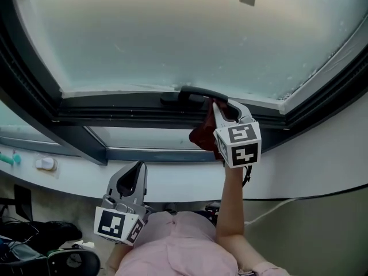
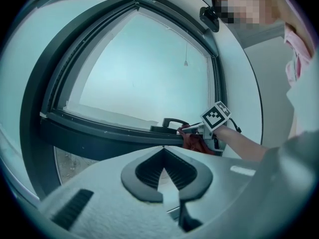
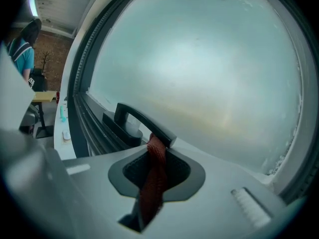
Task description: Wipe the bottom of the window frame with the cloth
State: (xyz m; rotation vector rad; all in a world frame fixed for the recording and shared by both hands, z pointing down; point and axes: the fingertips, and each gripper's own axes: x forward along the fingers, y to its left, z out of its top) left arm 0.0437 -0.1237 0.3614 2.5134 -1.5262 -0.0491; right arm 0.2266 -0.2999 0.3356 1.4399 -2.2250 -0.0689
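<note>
- The left tongs (image 1: 137, 168) hang low by the person's body, below the white sill (image 1: 172, 177). They are closed tip to tip with nothing between them, well apart from the cloth.
- The dark grey bottom rail of the window frame (image 1: 115, 105) runs across under the frosted pane.
- A black lever handle (image 1: 198, 94) sits on that rail, just beside the cloth.
- The dark red woven cloth (image 1: 202, 134) is pinched in the right tongs (image 1: 221, 109). Its upper end lies at the handle's tip and the rest hangs below the frame.

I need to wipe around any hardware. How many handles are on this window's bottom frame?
1: a black handle on the bottom frame, its right end by the red cloth pinched in the right gripper. None other shows; parts of the frame lie out of view.
</note>
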